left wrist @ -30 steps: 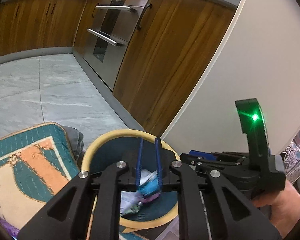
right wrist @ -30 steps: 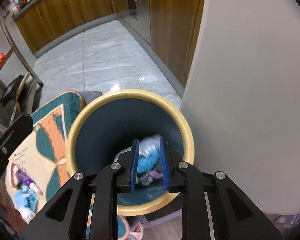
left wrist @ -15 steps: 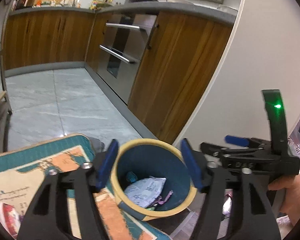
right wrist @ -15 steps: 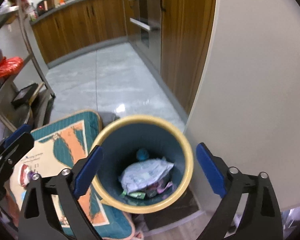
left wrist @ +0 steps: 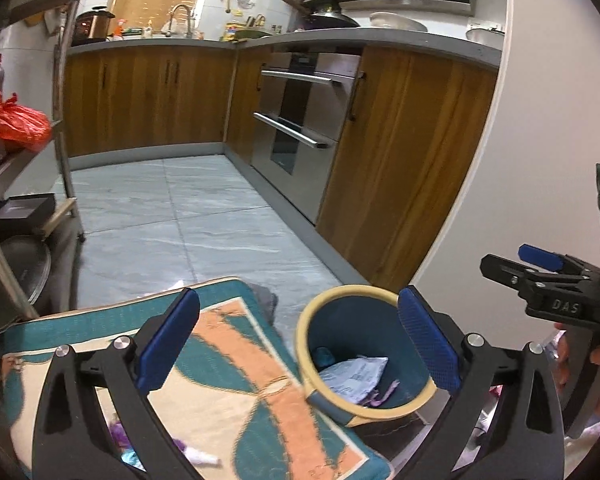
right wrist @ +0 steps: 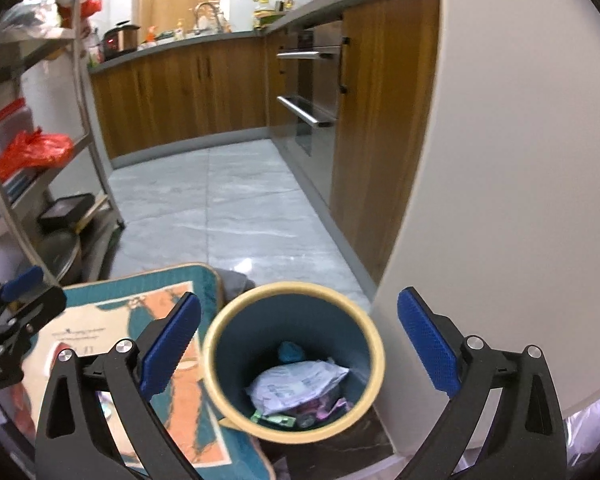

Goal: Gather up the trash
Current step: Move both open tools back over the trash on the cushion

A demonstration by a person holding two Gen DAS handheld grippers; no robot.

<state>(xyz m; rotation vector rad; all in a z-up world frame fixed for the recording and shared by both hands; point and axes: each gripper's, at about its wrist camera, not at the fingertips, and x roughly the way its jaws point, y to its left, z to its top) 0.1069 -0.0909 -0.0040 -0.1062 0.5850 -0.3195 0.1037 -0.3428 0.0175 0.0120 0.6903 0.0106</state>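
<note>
- Both the left tongs [left wrist: 298,342] and the right tongs [right wrist: 300,344] have just been opening and now gape wide with nothing between them.
- Crumpled wrappers [right wrist: 296,386] lie in the bin [right wrist: 220,380], which stands beside the rug [left wrist: 236,364]; that drop looks done.
- Small scraps [left wrist: 196,454] on the rug probably remain, blurred and partly hidden behind the tongs.

Round teal bin with a cream rim [right wrist: 220,394] stands upright on the floor beside the rug, holding a crumpled white plastic wrapper [right wrist: 296,386] atop small colourful scraps [right wrist: 320,408].
</note>
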